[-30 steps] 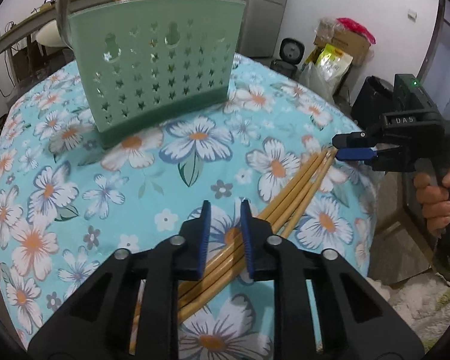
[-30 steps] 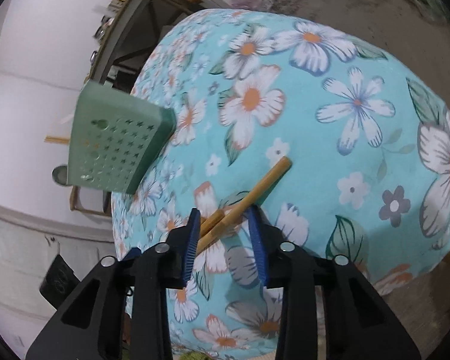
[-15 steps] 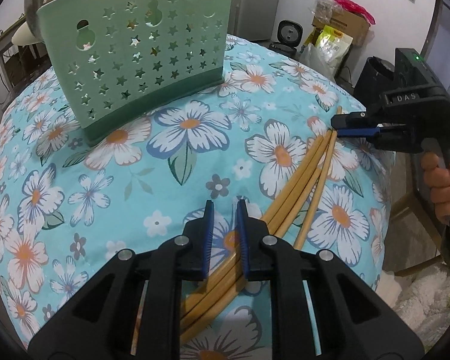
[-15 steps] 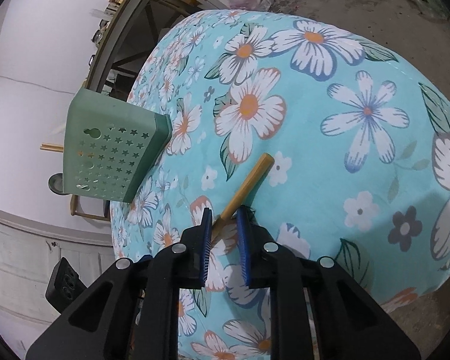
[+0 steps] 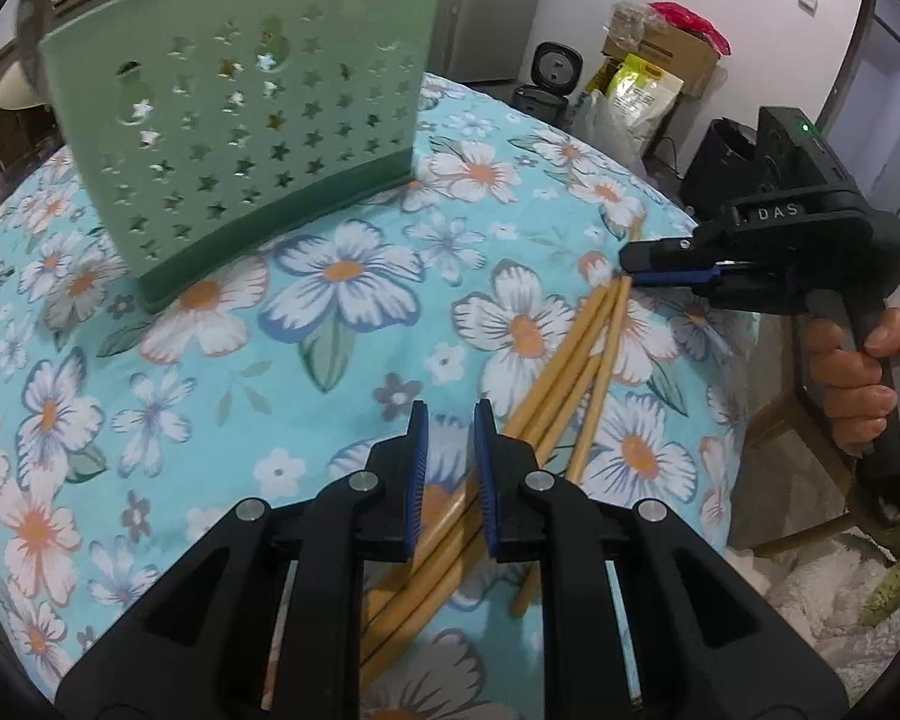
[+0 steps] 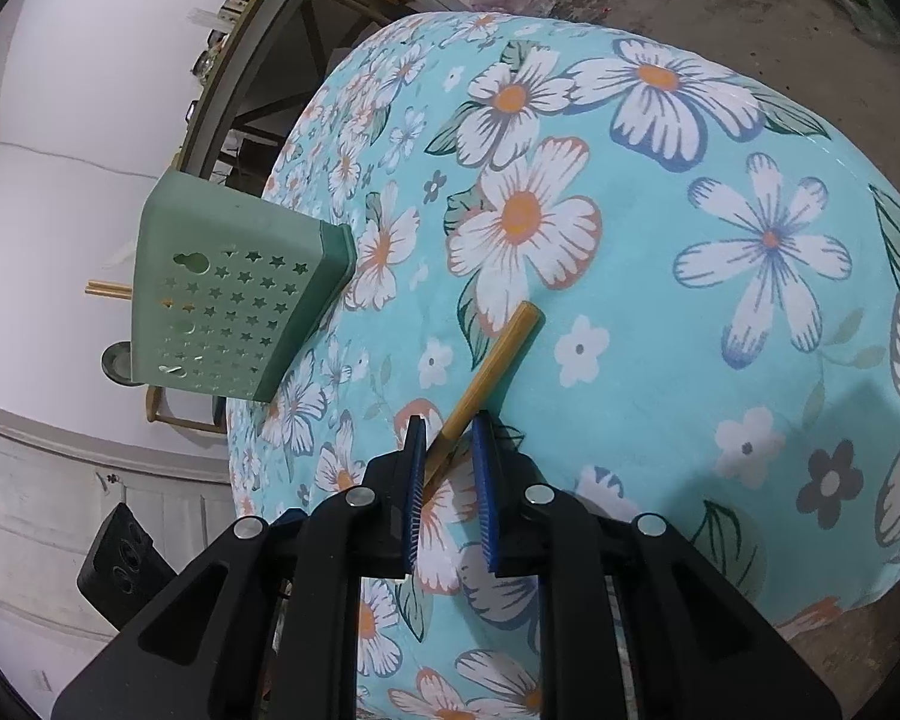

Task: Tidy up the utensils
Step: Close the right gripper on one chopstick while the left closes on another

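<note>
A: Left wrist view: sits behind its own black two-finger gripper (image 5: 450,438), angled down, close over the turquoise floral tablecloth (image 5: 222,372).

B: Right wrist view: likewise low, tilted steeply sideways. Shared: pale-green star-perforated plastic utensil holder (image 5: 240,120) (image 6: 234,306), bamboo chopsticks (image 5: 570,360) (image 6: 492,372).

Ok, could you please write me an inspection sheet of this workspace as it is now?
Surface: round table under a floral tablecloth.
Job's things: green star-holed holder upright, with a spoon in it; loose chopsticks lying near the table edge.
Clutter: nothing seen on the table.
Grippers: left hand-held gripper narrow, the chopsticks running between its jaws, grip unclear; right hand-held gripper has just been closing and now pinches one chopstick.
Cables: nothing seen on the table.
Surroundings: fridge, rice cooker, boxes beyond the table.
</note>
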Action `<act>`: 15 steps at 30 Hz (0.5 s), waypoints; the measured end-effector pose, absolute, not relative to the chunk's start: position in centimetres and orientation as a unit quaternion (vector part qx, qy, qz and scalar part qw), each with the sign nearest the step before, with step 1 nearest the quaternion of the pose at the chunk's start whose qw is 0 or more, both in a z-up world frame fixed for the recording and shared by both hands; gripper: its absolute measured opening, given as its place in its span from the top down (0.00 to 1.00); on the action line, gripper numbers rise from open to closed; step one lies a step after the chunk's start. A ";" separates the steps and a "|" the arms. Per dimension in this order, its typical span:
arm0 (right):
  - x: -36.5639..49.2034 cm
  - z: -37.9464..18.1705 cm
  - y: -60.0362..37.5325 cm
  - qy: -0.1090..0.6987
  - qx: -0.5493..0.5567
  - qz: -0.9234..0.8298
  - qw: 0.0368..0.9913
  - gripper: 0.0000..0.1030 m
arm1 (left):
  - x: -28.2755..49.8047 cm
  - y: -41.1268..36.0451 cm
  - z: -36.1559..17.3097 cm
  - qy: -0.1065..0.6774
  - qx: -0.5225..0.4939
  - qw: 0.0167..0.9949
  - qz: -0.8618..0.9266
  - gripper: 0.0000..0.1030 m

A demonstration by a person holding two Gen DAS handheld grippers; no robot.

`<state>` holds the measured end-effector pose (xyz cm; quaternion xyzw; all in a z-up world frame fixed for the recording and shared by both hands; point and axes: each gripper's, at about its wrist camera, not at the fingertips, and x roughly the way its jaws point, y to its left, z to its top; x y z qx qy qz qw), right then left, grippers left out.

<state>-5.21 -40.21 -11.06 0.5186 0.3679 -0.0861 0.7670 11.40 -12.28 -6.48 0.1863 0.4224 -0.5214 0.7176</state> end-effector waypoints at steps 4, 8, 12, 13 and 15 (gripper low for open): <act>-4.5 -11.0 -40.1 0.372 0.515 -0.080 0.768 0.85 | 11.8 -12.8 -6.6 0.436 0.163 0.713 -0.524 0.86; -3.3 -11.0 -40.0 0.379 0.505 -0.073 0.772 0.87 | 12.4 -12.3 -6.0 0.441 0.132 0.715 -0.526 0.86; -2.4 -10.9 -39.8 0.383 0.495 -0.071 0.777 0.93 | 12.2 -12.4 -6.2 0.445 0.138 0.709 -0.530 0.86; -2.4 -10.9 -39.7 0.383 0.494 -0.070 0.777 0.94 | 12.1 -12.6 -6.3 0.447 0.140 0.706 -0.531 0.86; -2.3 -10.7 -39.7 0.382 0.493 -0.073 0.778 0.94 | 11.7 -13.0 -6.6 0.448 0.147 0.700 -0.537 0.86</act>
